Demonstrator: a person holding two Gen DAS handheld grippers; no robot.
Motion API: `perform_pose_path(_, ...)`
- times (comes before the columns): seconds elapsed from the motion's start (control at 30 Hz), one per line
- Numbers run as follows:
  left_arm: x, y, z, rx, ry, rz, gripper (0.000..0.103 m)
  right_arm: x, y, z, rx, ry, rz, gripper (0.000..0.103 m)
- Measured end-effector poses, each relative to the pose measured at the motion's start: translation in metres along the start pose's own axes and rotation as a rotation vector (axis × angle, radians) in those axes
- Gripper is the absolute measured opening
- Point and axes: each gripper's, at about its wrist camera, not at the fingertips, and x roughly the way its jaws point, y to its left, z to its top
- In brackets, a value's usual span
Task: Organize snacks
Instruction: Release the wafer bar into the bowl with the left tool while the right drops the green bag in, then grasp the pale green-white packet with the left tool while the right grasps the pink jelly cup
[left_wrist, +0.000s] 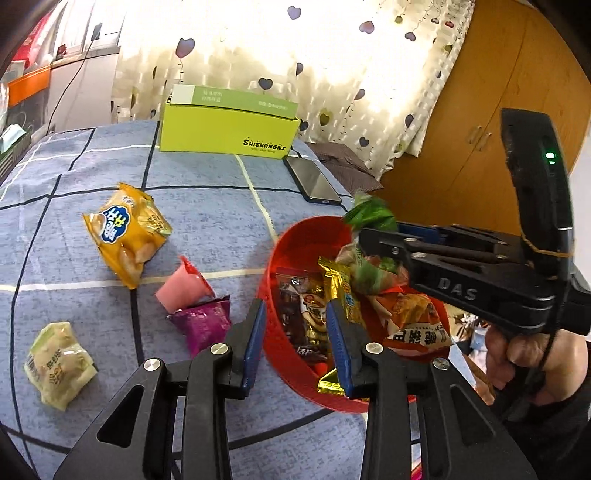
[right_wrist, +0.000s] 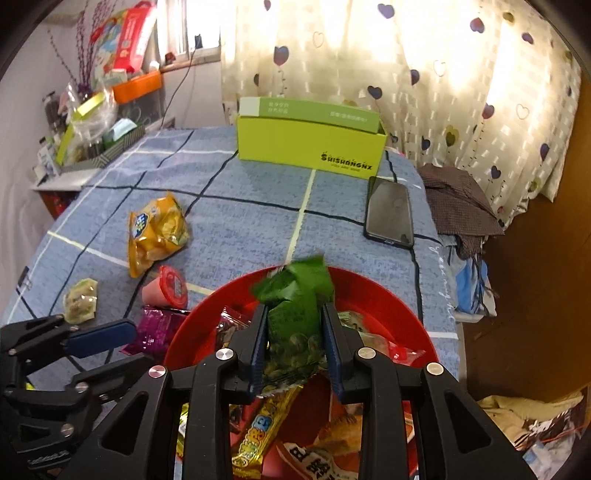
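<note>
Held a green snack packet between right gripper fingers, nearly closed, above the red bowl at the bed's near right edge. Kept left gripper fingers partly open, empty, astride the bowl's rim.

Green packet top motion-blurred; red bowl cut off below.
</note>
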Motion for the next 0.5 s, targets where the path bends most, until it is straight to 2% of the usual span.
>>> perform_pose_path(0.13,-0.005,0.002,0.000,-0.003,-0.010,0.002,0.035,0.010,0.001,-0.001,0.002,0.036,0.017,0.033)
perform_pose_path(0.3,-0.011,0.007,-0.001,-0.001,-0.020,0.017,0.035,-0.007,-0.005,-0.001,0.022,-0.036,-0.016,0.036)
perform_pose_path(0.5,-0.015,0.015,-0.004,-0.003,-0.028,0.033,0.035,-0.017,-0.009,-0.004,0.043,-0.055,-0.005,0.036)
